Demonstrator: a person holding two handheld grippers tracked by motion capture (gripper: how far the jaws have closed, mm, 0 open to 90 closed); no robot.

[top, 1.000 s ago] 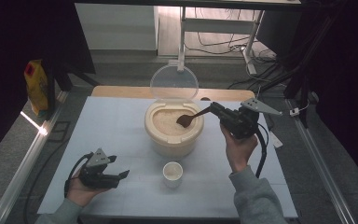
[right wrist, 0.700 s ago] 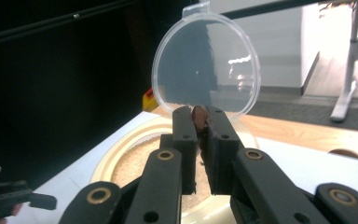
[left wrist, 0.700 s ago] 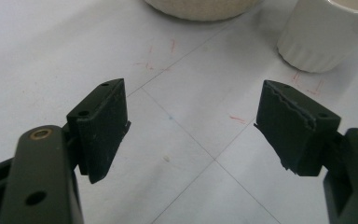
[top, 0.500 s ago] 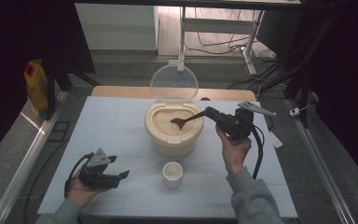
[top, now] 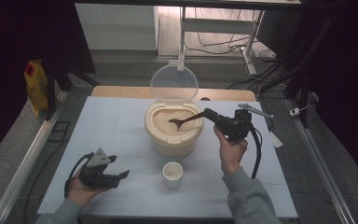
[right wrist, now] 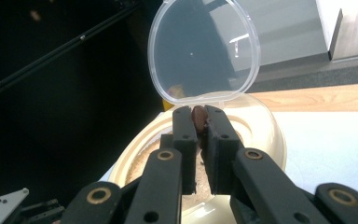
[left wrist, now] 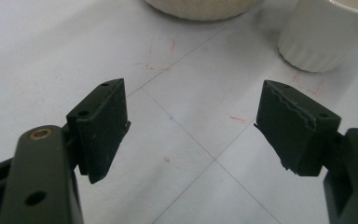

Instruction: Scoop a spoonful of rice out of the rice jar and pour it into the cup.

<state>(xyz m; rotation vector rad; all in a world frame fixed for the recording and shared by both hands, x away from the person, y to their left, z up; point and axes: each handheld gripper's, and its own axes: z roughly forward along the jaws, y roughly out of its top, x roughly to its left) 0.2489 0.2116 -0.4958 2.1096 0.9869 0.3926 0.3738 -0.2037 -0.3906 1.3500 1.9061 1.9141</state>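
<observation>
One brown spoon [top: 185,121] is the thing in hand: its long axis runs nearly level across the table, the bowl end pointing toward the table's left edge and dipping down, the handle rising slightly toward the right gripper [top: 210,115]. That gripper's black jaws are closed tight on the handle, and in the right gripper view a rounded brown bit of the spoon [right wrist: 198,115] peeks out between the jaws. The spoon looks dark and smooth, with a thin straight stem and a small oval bowl, which sits on or in the pale, grainy rice [top: 168,122] filling the container [top: 172,142]. The container is a squat, round, cream-coloured tub with a thick rolled rim, standing near the middle of the table, closer to the far edge. Its clear plastic lid [top: 174,84], round and thin, stands hinged upright at the far side of the tub. A small white cup [top: 173,172] with ribbed sides stands on the table just nearer than the tub, toward the near edge. The table [top: 112,126] has a pale matte top crossed by thin lines. The left gripper [top: 123,175] rests low near the near-left corner, its jaws spread wide with nothing between them; its pads [left wrist: 103,121] are flat, dark and worn at the edges.
</observation>
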